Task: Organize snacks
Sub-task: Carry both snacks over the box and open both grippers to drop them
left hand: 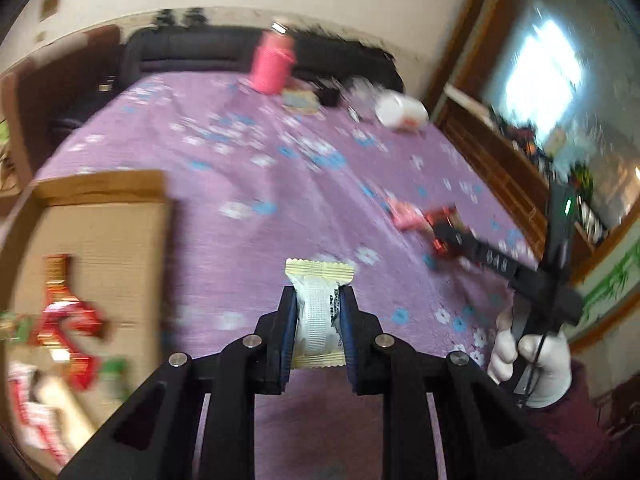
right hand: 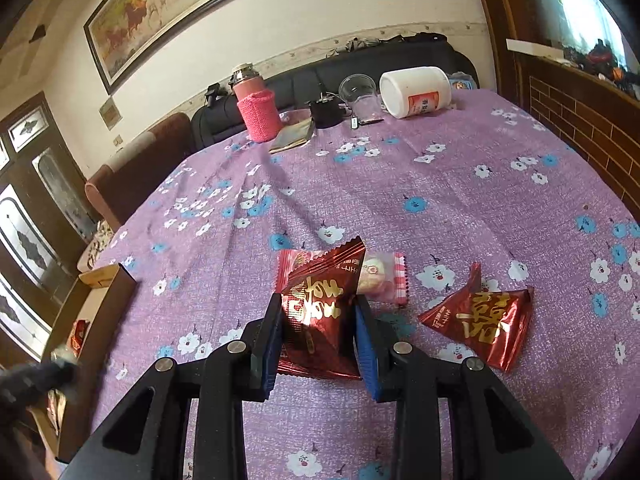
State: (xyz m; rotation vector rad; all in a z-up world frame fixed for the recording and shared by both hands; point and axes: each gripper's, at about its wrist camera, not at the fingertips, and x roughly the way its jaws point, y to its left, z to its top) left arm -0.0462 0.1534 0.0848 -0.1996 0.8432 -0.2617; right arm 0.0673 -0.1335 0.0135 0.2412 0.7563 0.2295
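My left gripper is shut on a white snack packet with cream crimped ends, held above the purple floral tablecloth. A cardboard box with several red and green snacks lies to its left. My right gripper is shut on a dark red foil snack packet with gold lettering. A pink-and-white wrapped snack lies just behind it, and a second red foil packet lies to the right. The right gripper shows in the left wrist view, over a pink snack.
At the table's far end stand a pink knit-covered flask, a clear plastic cup, a tipped white jar, a small black object and a flat packet. The box also shows in the right wrist view. A dark sofa lies beyond.
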